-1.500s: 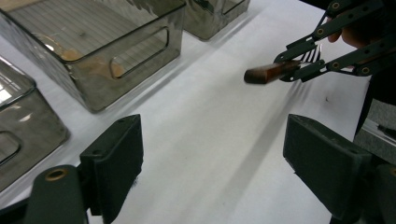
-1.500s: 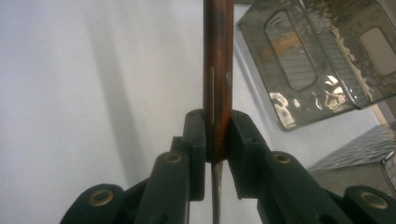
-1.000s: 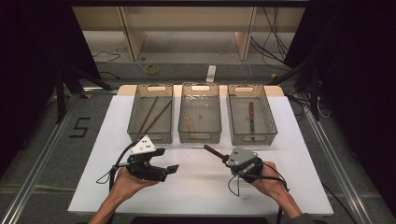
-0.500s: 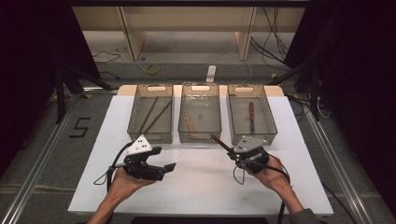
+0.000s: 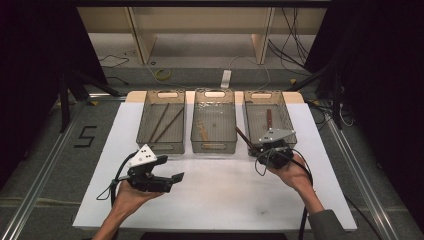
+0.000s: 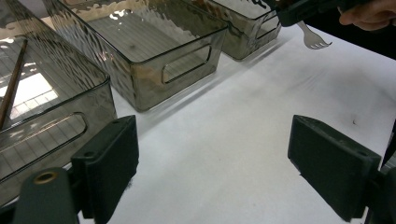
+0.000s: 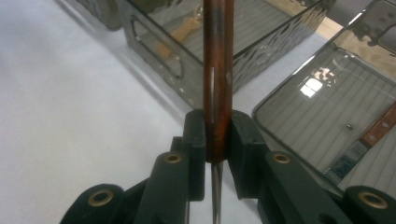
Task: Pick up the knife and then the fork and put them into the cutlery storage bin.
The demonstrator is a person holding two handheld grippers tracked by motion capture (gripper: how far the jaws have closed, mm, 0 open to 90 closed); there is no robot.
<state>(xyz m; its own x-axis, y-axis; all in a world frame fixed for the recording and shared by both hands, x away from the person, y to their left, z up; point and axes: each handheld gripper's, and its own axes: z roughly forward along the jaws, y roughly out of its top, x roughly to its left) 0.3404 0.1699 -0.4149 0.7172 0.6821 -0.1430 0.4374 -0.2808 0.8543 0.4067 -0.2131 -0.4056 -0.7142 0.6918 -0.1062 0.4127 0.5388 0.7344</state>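
Currently the right gripper (image 7: 217, 140) has its jaws clamped on a brown wooden-handled metal fork (image 7: 217, 70), whose handle rises straight ahead between them toward the smoky clear plastic bins (image 7: 261, 42). Meanwhile, the left gripper (image 6: 212, 172) jaws stand wide apart over the white tabletop (image 6: 243, 121).

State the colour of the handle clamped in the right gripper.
Reddish-brown, like polished wood. The handle shows best in the right gripper view, pinched between the right gripper fingers.

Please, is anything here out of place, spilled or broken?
Nothing stands out. The three bins stand in a straight row, cutlery lies inside them, and nothing is spilled on the table. The right claw grips a fork by its wooden handle; the left claw is open.
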